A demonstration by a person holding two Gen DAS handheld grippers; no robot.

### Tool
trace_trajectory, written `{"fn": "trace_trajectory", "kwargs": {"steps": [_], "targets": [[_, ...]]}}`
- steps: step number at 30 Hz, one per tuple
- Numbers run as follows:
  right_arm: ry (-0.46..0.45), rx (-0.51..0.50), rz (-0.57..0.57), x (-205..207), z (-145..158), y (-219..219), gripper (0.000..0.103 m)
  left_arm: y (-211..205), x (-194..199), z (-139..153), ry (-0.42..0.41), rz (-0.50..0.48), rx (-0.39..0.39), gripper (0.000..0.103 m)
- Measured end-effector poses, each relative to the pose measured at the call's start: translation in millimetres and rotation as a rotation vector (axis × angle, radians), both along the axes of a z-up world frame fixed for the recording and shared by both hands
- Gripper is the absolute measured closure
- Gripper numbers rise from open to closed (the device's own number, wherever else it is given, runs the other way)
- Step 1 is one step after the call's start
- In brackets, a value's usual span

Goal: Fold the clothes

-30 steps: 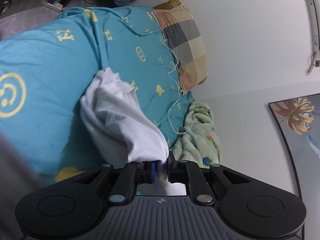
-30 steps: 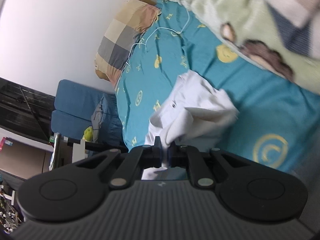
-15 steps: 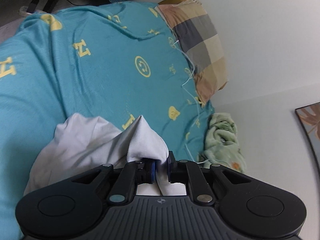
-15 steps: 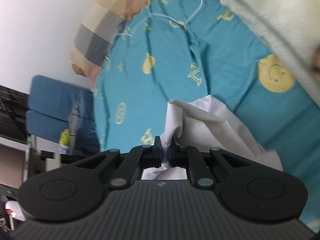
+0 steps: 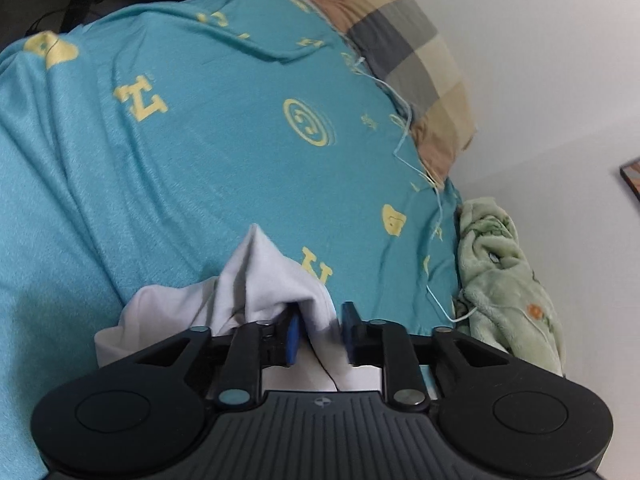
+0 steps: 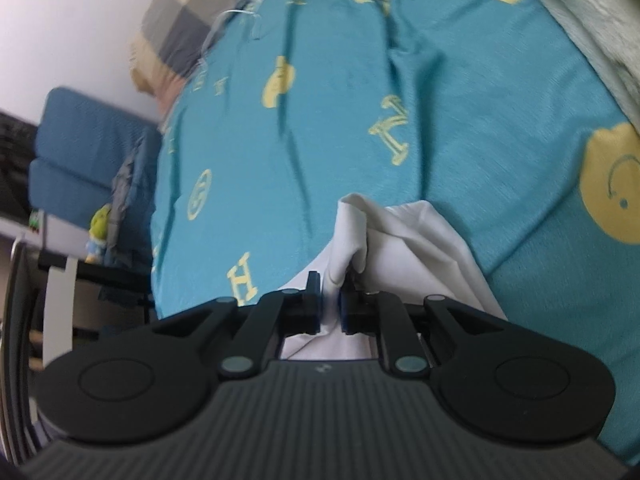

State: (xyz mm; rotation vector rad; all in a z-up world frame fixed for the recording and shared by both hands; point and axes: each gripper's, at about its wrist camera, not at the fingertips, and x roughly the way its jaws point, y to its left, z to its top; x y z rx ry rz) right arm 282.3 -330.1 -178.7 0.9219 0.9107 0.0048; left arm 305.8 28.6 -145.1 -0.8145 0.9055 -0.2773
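A white garment (image 5: 264, 280) lies bunched on the teal bed sheet (image 5: 200, 152), close under both grippers. In the left wrist view my left gripper (image 5: 318, 334) has its jaws parted, with a fold of the white cloth lying loose between them. In the right wrist view the same garment (image 6: 400, 240) rises in a peak from my right gripper (image 6: 330, 308), whose jaws are nearly closed and pinch a fold of it. Most of the garment is hidden under the gripper bodies.
A checked pillow (image 5: 408, 52) lies at the head of the bed by the white wall. A green fleece blanket (image 5: 504, 280) is heaped at the bed's far side; it also shows in the right wrist view (image 6: 592, 24). A thin cord (image 5: 416, 168) trails over the sheet. A blue chair (image 6: 80, 160) stands beside the bed.
My left gripper has opened and loosened its hold on the white cloth. Both grippers have come down closer to the sheet, and the garment now lies lower on the bed.
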Motion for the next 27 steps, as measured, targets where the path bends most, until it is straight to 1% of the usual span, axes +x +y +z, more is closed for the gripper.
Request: {"fn": "trace_trajectory", "kwargs": {"steps": [1, 2, 3, 4, 5, 7, 8, 9, 11, 14, 16, 19, 23, 27], "targets": [[-0.022, -0.002, 0.015, -1.9, 3.6, -0.3, 0.079, -2.6, -2.5, 4.3, -0.019, -0.019, 0.014, 0.059], [-0.052, -0.009, 0.03, -5.0, 8.8, 0.5, 0.062, -5.8, -6.0, 9.8, -0.039, -0.041, 0.035, 0.051], [-0.089, -0.014, 0.047, -8.1, 14.9, 2.0, 0.042, -9.8, -9.3, 15.4, -0.064, -0.063, 0.065, 0.049], [-0.127, -0.02, 0.064, -11.1, 21.0, 3.5, 0.033, -15.2, -12.6, 21.3, -0.098, -0.086, 0.115, 0.049], [-0.168, -0.035, 0.091, -13.5, 27.8, 5.8, 0.025, -22.2, -16.0, 26.9, -0.134, -0.11, 0.186, 0.049], [-0.236, -0.132, 0.151, -17.4, 41.7, 14.5, 0.025, -38.1, -21.9, 34.9, -0.197, -0.158, 0.341, 0.047], [-0.264, -0.187, 0.177, -18.8, 47.0, 19.0, 0.025, -44.7, -24.5, 36.7, -0.214, -0.179, 0.388, 0.044], [-0.29, -0.238, 0.204, -19.2, 50.0, 23.7, 0.025, -49.0, -25.7, 36.3, -0.22, -0.198, 0.414, 0.042], [-0.319, -0.327, 0.248, -18.1, 48.2, 29.3, 0.026, -54.1, -27.1, 33.1, -0.221, -0.213, 0.446, 0.042], [-0.278, -0.434, 0.291, -6.5, 30.6, 35.7, 0.026, -56.1, -23.5, 22.9, -0.209, -0.212, 0.491, 0.042], [-0.237, -0.441, 0.303, 2.9, 15.1, 36.8, 0.026, -56.7, -20.4, 16.6, -0.204, -0.226, 0.514, 0.042], [-0.226, -0.461, 0.33, 8.9, 2.9, 41.7, 0.026, -57.7, -17.4, 9.2, -0.2, -0.243, 0.536, 0.042], [-0.227, -0.506, 0.342, 5.7, 6.3, 49.9, 0.026, -58.6, -19.3, 10.1, -0.213, -0.257, 0.557, 0.042], [-0.244, -0.487, 0.312, -5.2, 23.6, 49.0, 0.027, -58.0, -30.0, 23.5, -0.229, -0.256, 0.563, 0.042]]}}
